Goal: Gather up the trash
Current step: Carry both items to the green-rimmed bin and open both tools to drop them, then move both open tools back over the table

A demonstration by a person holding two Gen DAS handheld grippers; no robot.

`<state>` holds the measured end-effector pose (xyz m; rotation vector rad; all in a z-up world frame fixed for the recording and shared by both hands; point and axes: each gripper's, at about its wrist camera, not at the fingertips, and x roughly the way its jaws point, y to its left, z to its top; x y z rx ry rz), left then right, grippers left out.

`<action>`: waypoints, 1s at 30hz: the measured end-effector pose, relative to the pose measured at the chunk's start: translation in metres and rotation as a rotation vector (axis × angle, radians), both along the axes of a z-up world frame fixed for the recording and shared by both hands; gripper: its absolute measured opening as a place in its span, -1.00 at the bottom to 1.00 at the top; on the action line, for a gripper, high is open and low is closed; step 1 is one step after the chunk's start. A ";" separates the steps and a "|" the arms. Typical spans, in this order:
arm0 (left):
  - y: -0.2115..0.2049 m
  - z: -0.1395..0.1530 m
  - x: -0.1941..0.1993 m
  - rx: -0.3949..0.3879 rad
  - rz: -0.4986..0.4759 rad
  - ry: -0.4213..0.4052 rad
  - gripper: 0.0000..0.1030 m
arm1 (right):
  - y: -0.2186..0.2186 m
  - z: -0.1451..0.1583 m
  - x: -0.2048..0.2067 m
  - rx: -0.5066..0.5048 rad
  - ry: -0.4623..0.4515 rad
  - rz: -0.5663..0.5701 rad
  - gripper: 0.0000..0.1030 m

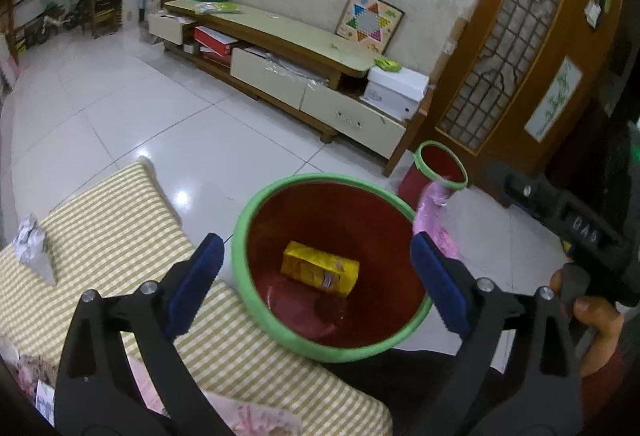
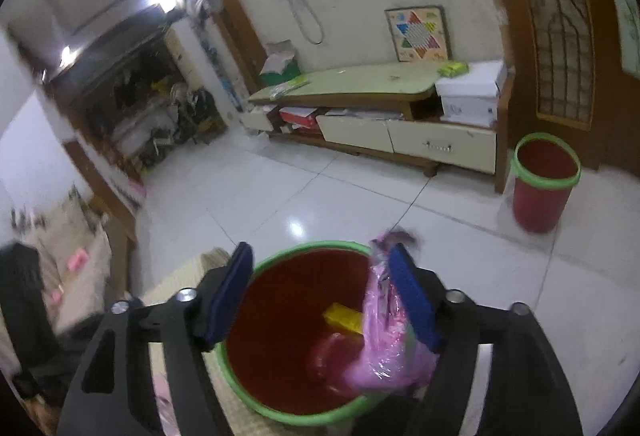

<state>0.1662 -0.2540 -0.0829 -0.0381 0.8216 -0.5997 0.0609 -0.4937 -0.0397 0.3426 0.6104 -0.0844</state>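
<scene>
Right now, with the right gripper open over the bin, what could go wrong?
1. The pink wrapper seems to cling to one blue pad of the open right gripper; it may stick instead of dropping, or slide outside the green rim of the bin.
2. The bin sits at the edge of the striped cushion; a nudge from either gripper could tip it.
3. The crumpled foil on the cushion is easily missed.

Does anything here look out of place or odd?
Yes. A crumpled silver wrapper lies loose on the striped cushion, not in the near bin. A pink bag hangs against one pad of the open right gripper.
</scene>
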 end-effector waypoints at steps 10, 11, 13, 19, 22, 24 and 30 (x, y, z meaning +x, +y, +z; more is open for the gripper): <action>0.092 0.025 -0.055 -0.043 0.140 -0.004 0.86 | 0.105 0.019 -0.041 -0.266 0.125 0.451 0.46; 0.102 0.025 -0.060 -0.030 0.156 -0.007 0.86 | 0.127 0.015 -0.055 -0.304 0.159 0.560 0.46; 0.128 0.023 -0.074 -0.012 0.201 -0.005 0.86 | 0.165 0.002 -0.082 -0.325 0.242 0.750 0.46; 0.195 0.013 -0.094 -0.019 0.357 0.042 0.86 | 0.270 -0.043 -0.164 -0.415 0.435 1.194 0.46; 0.223 0.010 -0.102 -0.043 0.430 0.066 0.86 | 0.306 -0.063 -0.185 -0.438 0.479 1.336 0.46; 0.238 0.008 -0.107 -0.064 0.471 0.079 0.86 | 0.327 -0.078 -0.195 -0.503 0.493 1.384 0.47; 0.269 0.002 -0.122 -0.093 0.545 0.103 0.86 | 0.347 -0.124 -0.200 -0.647 0.591 1.470 0.48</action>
